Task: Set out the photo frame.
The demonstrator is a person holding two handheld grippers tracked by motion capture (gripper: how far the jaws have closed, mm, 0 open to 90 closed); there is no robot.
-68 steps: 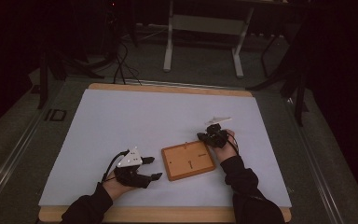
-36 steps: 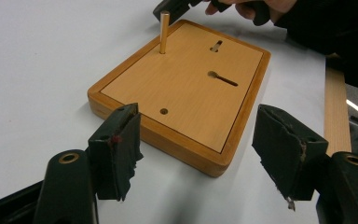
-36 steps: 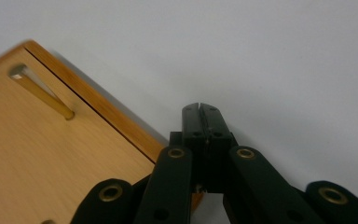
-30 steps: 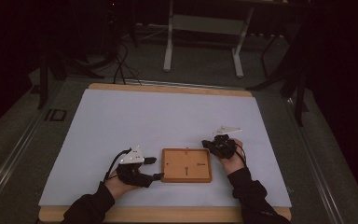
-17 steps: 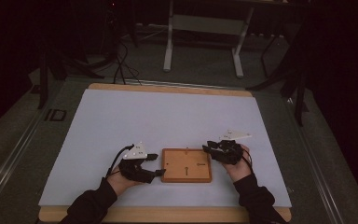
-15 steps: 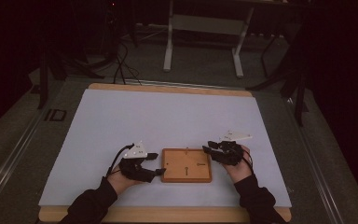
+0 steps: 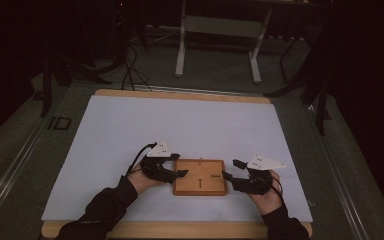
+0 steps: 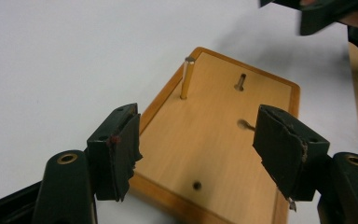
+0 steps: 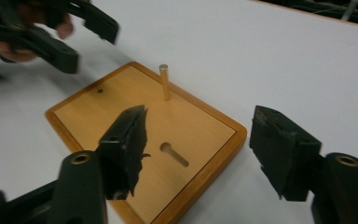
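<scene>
— Where's the board?

— The flat rectangular wooden board (image 7: pixel 200 177) with a darker raised rim lies on the white sheet (image 7: pixel 180 130) covering the table, near its front edge, between the two hands. A slim brass peg (image 8: pixel 187 78) stands upright near one long edge; a small keyhole slot (image 9: pixel 174 154) and a small round hole (image 8: pixel 196 185) are cut in its face.

— And the grippers?

— The left gripper (image 7: pixel 178 172) sits at the board's left end, its jaws spread wide and straddling that end — nothing pinched between them. The right gripper (image 7: pixel 229 176) is at the right end, jaws likewise parted around a corner of the board, clasping nothing.

— Touching the wood?

— That I cannot tell.
</scene>
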